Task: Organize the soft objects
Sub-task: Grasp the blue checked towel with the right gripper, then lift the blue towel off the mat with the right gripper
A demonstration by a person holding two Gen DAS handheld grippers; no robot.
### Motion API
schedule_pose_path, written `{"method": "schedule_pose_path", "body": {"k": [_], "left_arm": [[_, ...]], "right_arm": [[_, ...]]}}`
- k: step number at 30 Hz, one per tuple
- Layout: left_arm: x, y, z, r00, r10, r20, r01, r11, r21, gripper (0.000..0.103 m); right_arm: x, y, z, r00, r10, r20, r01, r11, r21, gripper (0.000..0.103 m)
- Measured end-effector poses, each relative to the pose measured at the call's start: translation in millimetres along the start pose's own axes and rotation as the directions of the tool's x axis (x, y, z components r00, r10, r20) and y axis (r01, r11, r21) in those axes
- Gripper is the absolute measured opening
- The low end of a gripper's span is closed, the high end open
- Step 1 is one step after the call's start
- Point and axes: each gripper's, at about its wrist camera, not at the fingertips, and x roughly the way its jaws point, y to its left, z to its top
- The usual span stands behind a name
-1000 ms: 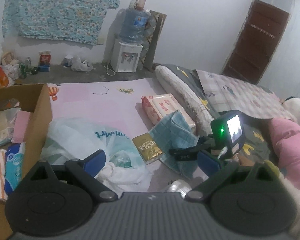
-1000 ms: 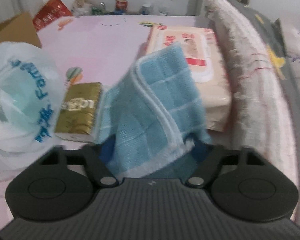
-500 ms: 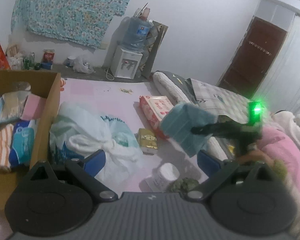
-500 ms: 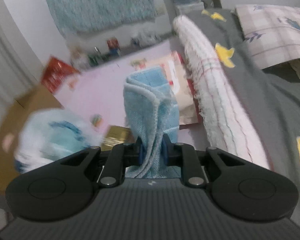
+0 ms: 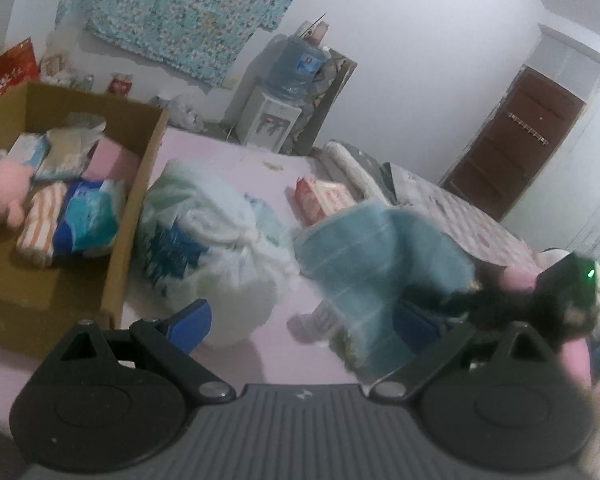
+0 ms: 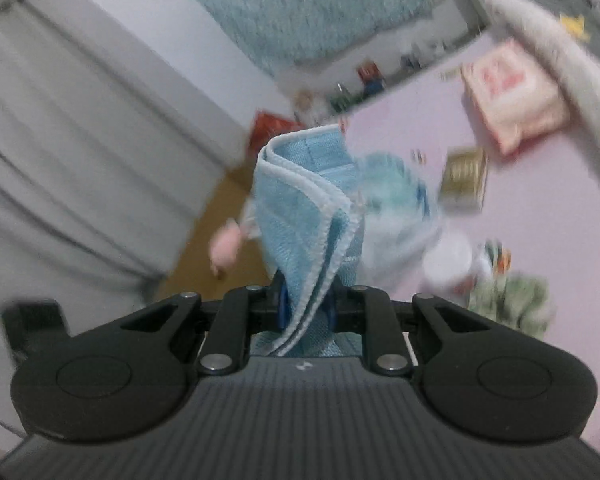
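My right gripper (image 6: 306,306) is shut on a folded blue towel (image 6: 308,208) with white trim and holds it in the air. In the left wrist view the same towel (image 5: 376,264) hangs blurred in front of my open, empty left gripper (image 5: 304,324), with the right gripper's body (image 5: 540,300) at the right. A cardboard box (image 5: 132,208) at the left holds soft things: a pink plush (image 5: 4,192), a striped cloth (image 5: 40,228) and blue packs. A white plastic bag (image 5: 216,248) of soft items lies beside the box.
A pink wipes pack (image 5: 326,200) and a gold packet (image 6: 464,176) lie on the pink mat (image 5: 228,160). A rolled blanket (image 6: 572,60) borders the mat on the right. A water dispenser (image 5: 272,116) stands at the back wall. A white cup (image 6: 448,260) sits near the bag.
The right gripper closed on the blue towel, lifted it off the mat and swung it left toward the box. The left gripper rose and turned left, staying open.
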Motion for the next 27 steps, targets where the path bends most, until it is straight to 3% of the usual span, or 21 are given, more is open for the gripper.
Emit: {"method": "schedule_pose_path", "body": {"k": [4, 9, 13, 15, 19, 22, 24, 27], "left_arm": [[7.1, 4.7, -21.5, 0.999, -0.012, -0.051, 0.011, 1.0, -0.021, 0.082], [34.3, 4.5, -44.2, 0.991, -0.017, -0.131, 0.011, 0.999, -0.044, 0.069], [53.1, 5.2, -53.6, 0.989, 0.007, -0.149, -0.016, 0.998, -0.059, 0.064], [57.7, 4.5, -58.7, 0.991, 0.01, -0.133, -0.019, 0.998, -0.062, 0.061], [71.2, -0.7, -62.8, 0.991, 0.036, -0.13, -0.042, 0.998, -0.048, 0.047], [79.2, -2.5, -64.9, 0.988, 0.064, -0.141, -0.071, 0.996, -0.048, 0.047], [79.5, -3.0, -65.8, 0.988, 0.058, -0.141, -0.066, 0.996, -0.053, 0.047], [79.8, -6.1, -65.8, 0.987, 0.072, -0.145, -0.078, 0.996, -0.034, 0.047]], "right_arm": [[37.6, -3.0, -41.7, 0.994, -0.086, -0.063, 0.085, 0.996, -0.023, 0.017], [63.9, -0.1, -70.1, 0.964, -0.262, -0.042, 0.25, 0.951, -0.183, 0.026], [52.6, 0.3, -81.0, 0.971, -0.237, 0.014, 0.234, 0.948, -0.214, 0.052], [36.6, -0.6, -83.8, 0.977, -0.203, 0.07, 0.213, 0.954, -0.211, 0.057], [4.5, -18.3, -82.7, 0.977, -0.133, 0.165, 0.155, 0.979, -0.129, 0.055], [-5.0, -33.8, -78.9, 0.973, -0.126, 0.192, 0.136, 0.99, -0.036, 0.035], [-1.7, -39.9, -77.0, 0.969, -0.149, 0.199, 0.153, 0.988, -0.008, 0.031], [5.1, -43.3, -74.1, 0.97, -0.121, 0.212, 0.122, 0.992, 0.004, 0.027]]}}
